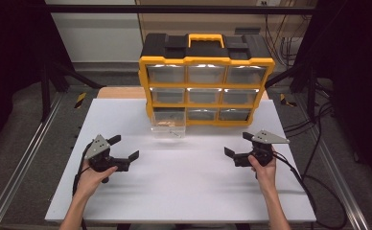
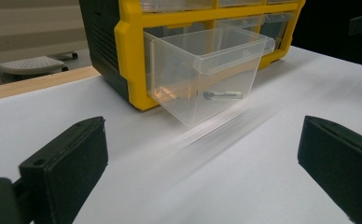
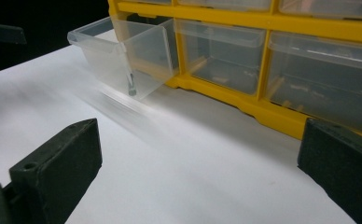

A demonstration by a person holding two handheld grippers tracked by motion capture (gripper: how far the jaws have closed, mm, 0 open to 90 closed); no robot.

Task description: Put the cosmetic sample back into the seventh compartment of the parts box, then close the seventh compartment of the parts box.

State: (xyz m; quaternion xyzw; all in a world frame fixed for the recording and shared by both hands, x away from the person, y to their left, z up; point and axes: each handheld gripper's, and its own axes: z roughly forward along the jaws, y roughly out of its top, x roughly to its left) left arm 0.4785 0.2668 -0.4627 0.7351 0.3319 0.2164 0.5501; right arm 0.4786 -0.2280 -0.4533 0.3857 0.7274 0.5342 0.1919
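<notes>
Drawer: a clear plastic drawer (image 1: 168, 126) stands pulled partway out of the bottom-left slot of the cabinet, its front tipped down so the lower edge rests on the table; seen closer in the left gripper view (image 2: 202, 74) and in the right gripper view (image 3: 123, 56)
Contents: a small dark screw (image 2: 222, 95) lies on the drawer's floor; in the right gripper view it shows as a short dark piece (image 3: 131, 87) near the front wall
Cabinet: a yellow and black parts cabinet (image 1: 206, 76) with three rows of three clear drawers and a yellow carry handle on top, standing at the far middle of the table
Left gripper: the left gripper (image 1: 125, 149) is held in the person's left hand (image 1: 95, 175) at the near left of the table, jaws spread wide with nothing between them, pointed toward the drawer and well apart from it
Right gripper: the right gripper (image 1: 238, 144) is held in the right hand (image 1: 264, 170) at the near right, jaws likewise wide and empty, aimed toward the cabinet
Table: a white table (image 1: 184, 191), bare between the two grippers
</notes>
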